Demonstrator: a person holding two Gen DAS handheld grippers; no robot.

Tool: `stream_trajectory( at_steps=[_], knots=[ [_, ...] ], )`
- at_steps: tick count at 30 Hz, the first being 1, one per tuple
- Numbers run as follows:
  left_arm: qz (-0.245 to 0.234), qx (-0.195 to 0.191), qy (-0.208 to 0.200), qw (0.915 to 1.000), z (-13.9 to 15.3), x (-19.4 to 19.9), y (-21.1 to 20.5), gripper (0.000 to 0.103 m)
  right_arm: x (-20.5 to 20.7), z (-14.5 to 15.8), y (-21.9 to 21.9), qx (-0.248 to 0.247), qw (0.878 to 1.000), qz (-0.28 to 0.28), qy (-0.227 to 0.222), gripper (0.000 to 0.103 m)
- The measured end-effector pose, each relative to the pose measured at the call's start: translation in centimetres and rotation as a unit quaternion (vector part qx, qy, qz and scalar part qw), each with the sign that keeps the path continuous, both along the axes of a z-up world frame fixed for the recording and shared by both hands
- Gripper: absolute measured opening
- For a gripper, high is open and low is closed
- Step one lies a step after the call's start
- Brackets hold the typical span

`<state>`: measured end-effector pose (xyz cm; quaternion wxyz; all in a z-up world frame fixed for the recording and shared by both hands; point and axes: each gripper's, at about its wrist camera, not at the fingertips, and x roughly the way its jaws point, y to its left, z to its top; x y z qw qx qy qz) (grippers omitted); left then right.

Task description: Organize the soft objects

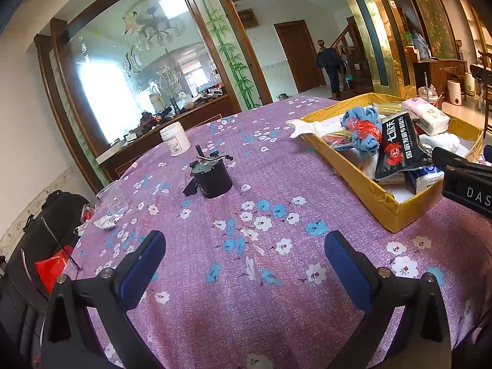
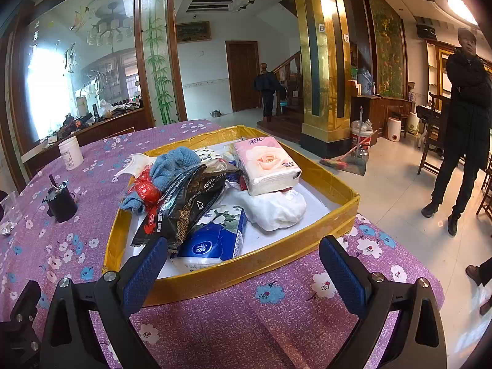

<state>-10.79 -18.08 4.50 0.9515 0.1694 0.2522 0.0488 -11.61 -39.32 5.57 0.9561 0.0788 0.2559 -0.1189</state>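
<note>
A shallow gold box [image 2: 246, 269] [image 1: 381, 198] sits on the purple flowered tablecloth and holds the soft things: a pink tissue pack [image 2: 266, 164] [image 1: 426, 115], a blue tissue pack [image 2: 215, 240], a black snack bag [image 2: 181, 206] [image 1: 399, 144], a blue cloth [image 2: 175, 166] [image 1: 363, 117] with a red bag [image 2: 147, 189], and a white crumpled bag [image 2: 273, 207]. My right gripper [image 2: 243, 264] is open and empty, just before the box's near wall. My left gripper [image 1: 244, 258] is open and empty over bare tablecloth, left of the box.
A black motor-like part [image 1: 212, 173] [image 2: 60, 203], a white jar [image 1: 175, 138] [image 2: 70, 153] and a clear plastic cup [image 1: 112, 198] stand on the table's left. A dark chair [image 1: 37, 246] with a red bag sits at the left edge. A man [image 2: 464, 129] stands at the right.
</note>
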Motion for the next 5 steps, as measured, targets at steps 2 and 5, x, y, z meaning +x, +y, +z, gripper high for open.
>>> stream_trajectory(
  at_steps=[2, 5],
  knots=[
    [0.004, 0.001, -0.004, 1.0000, 0.09, -0.21, 0.16, 0.103, 0.01, -0.01, 0.00, 0.000, 1.000, 0.000, 0.000, 0.100],
    [0.011, -0.001, -0.004, 0.9999, 0.13, -0.24, 0.54, 0.103, -0.02, -0.01, -0.01, 0.000, 1.000, 0.000, 0.000, 0.100]
  ],
)
